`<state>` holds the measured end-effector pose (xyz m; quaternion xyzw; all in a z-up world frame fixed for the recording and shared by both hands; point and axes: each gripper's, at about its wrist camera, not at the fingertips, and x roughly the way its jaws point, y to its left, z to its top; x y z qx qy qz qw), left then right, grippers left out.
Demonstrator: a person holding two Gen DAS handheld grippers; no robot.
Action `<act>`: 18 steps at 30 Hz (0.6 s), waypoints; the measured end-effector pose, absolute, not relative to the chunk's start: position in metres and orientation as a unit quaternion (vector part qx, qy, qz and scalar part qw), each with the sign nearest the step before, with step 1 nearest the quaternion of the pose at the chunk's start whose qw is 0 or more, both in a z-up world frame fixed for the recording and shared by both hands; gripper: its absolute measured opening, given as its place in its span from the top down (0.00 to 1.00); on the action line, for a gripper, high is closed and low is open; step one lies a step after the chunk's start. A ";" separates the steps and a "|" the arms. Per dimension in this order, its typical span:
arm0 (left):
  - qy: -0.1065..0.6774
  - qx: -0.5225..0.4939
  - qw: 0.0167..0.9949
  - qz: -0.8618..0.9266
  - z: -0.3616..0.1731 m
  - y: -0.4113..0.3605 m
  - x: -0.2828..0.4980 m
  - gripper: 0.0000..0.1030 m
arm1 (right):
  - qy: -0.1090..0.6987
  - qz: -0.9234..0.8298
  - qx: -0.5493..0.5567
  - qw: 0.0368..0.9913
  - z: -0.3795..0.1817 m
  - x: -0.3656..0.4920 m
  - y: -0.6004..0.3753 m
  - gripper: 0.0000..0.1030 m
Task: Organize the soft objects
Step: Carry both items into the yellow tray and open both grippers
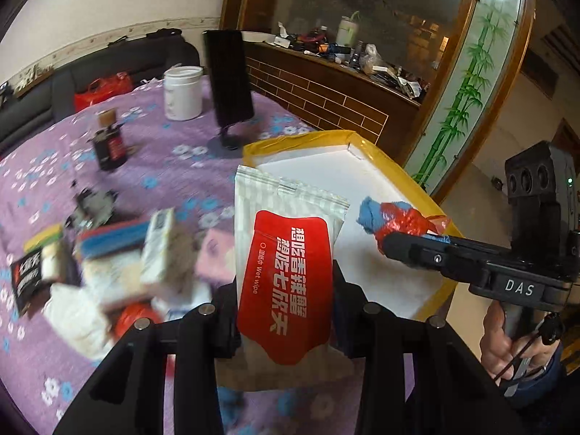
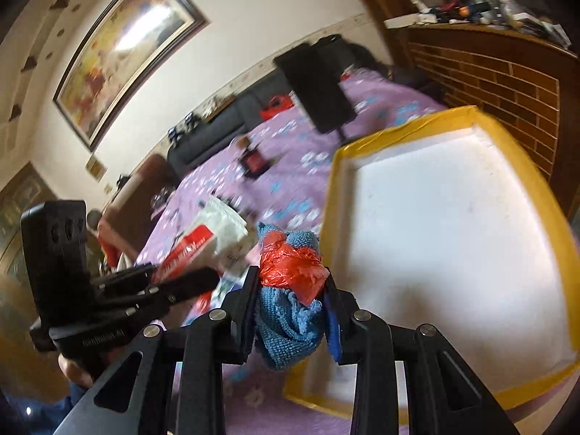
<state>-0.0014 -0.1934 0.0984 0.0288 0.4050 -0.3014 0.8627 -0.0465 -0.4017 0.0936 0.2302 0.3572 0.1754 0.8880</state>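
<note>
Nearest in the left wrist view, the left claw (image 1: 284,299) is clamped on a wet-wipe pack (image 1: 286,253), pinching its red-labelled middle so the pack stands up between the fingers. It looks light and floppy, its film probably slick; a grip across the flat body, as here, seems safer than one on the thin crimped seal at the top.

In the right wrist view, the right claw (image 2: 291,290) is closed on a blue cloth (image 2: 290,322) bundled with a red plastic bag (image 2: 291,272). Both are soft and crushable; the cloth sags below the fingers, and the thin bag could slip free if only the bag were pinched, so squeezing cloth and bag together seems wise.

Just beyond both claws lies the yellow-rimmed tray (image 2: 482,121) with a white floor, on the right side of the surface; nothing lies in it yet, and both loads hang near its near-left edge.

To the left, a blurred heap of packets and tissues (image 1: 108,264) lies on the purple flowered cloth (image 1: 163,159) covering the surface. Farther off stand a dark bottle (image 1: 110,145), a white tub (image 1: 182,92) and a black phone on a stand (image 1: 230,79). Behind are a dark sofa (image 1: 108,69), a brick-patterned counter (image 1: 326,94) strewn with clutter, and a framed painting (image 2: 119,47).
</note>
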 end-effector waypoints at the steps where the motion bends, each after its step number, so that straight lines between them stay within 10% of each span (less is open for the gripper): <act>1: 0.408 0.034 0.861 -0.302 0.098 -0.204 0.004 0.63 | 0.354 0.168 0.235 0.889 0.095 -0.043 -0.409 0.68; 18: 0.458 0.055 0.846 -0.266 0.064 -0.304 0.091 0.63 | 0.391 0.069 0.247 0.884 0.082 0.068 -0.475 0.68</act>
